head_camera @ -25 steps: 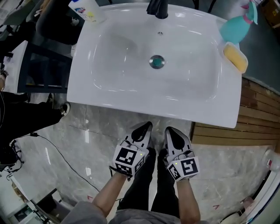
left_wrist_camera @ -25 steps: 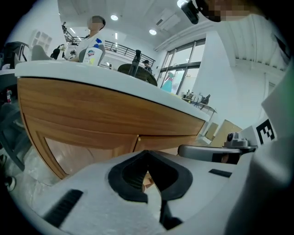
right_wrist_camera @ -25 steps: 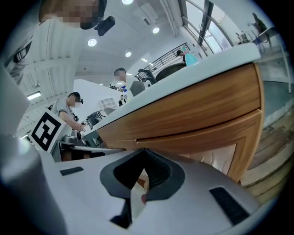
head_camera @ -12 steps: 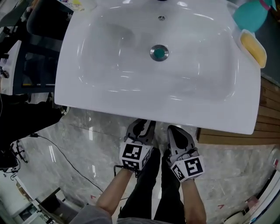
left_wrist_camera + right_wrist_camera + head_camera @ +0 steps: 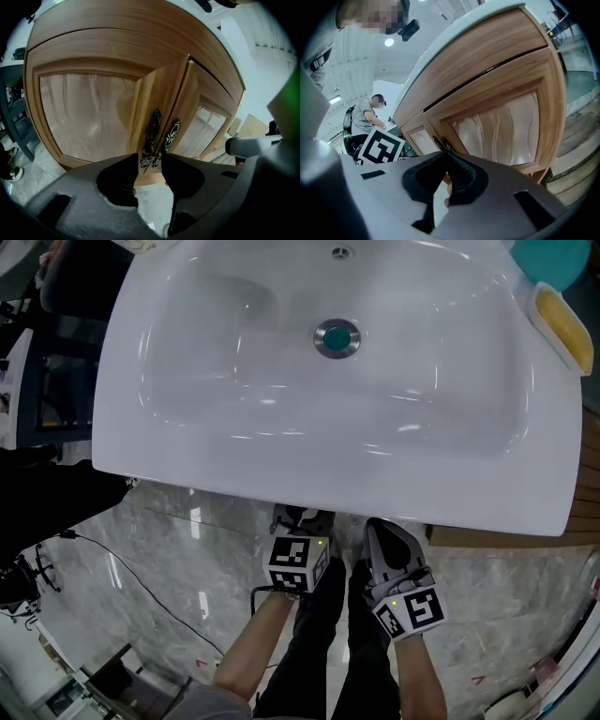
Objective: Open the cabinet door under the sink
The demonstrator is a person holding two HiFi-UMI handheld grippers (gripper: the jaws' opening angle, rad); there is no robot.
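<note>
**Task item.** The cabinet stands directly below the sink. In the head view the sink's front rim overhangs it and hides it completely. The left gripper view shows two wooden doors with pale, frosted-looking panels, the left door and the right door. They meet at an angle at the centre seam, and I cannot tell whether either is ajar. Two dark ornate handles hang side by side at that seam.

**Tongs.** The left tongs are held narrowly apart, and the lower ends of both handles show in the gap beyond the tips. Contact cannot be confirmed. In the head view their tips pass under the sink rim. The right tongs have their tips together with nothing between them. They are just beside the left pair and aimed at the right door.

**Surroundings.**
- The sink has a drain at the middle of the basin.
- A yellow bar and a teal container sit at the sink's far right corner.
- A black cable trails over the marble floor to the left.
- A dark shelving unit stands beside the sink on the same side.
- A seated person appears in the background of the right gripper view.

**Markings.** The left cube and the right cube each bear black-and-white square patterns.
</note>
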